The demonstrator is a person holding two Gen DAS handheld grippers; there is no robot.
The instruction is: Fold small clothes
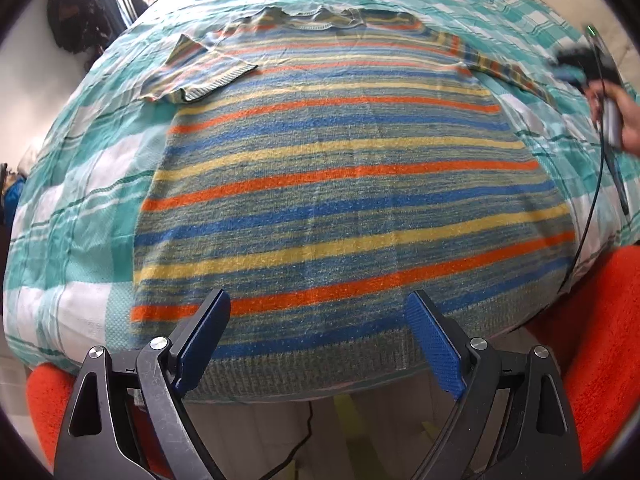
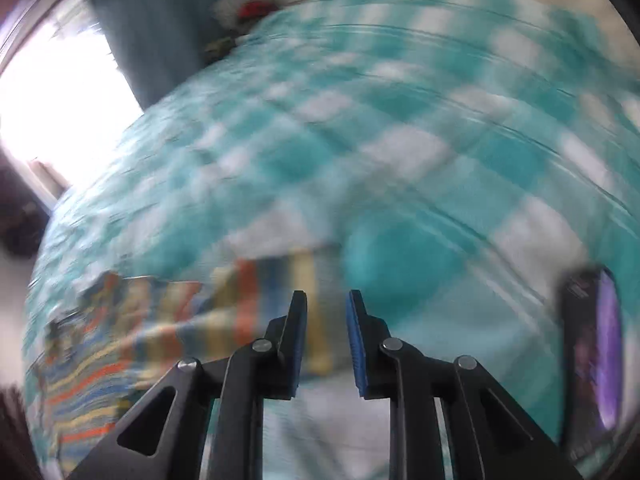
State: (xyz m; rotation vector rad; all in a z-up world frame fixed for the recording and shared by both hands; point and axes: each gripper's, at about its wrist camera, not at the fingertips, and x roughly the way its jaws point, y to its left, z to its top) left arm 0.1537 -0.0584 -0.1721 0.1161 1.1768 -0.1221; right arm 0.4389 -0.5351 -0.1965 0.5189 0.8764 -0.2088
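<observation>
A striped knit sweater (image 1: 344, 184), in blue, orange, yellow and grey-green, lies flat on the bed. Its left sleeve (image 1: 200, 72) is folded in over the body; the right sleeve (image 1: 508, 72) stretches out to the right. My left gripper (image 1: 320, 304) is open and empty, just above the sweater's near hem. My right gripper (image 2: 327, 298) is open a little and empty, over the sheet just beyond the end of the right sleeve (image 2: 256, 300); this view is blurred. It also shows in the left wrist view (image 1: 588, 68), held by a hand at the far right.
The bed has a teal and white checked sheet (image 1: 80, 184). A dark phone (image 2: 596, 360) lies on the sheet at the right. A black cable (image 1: 592, 216) hangs off the right gripper. Orange-red fabric (image 1: 600, 320) is at the near edge.
</observation>
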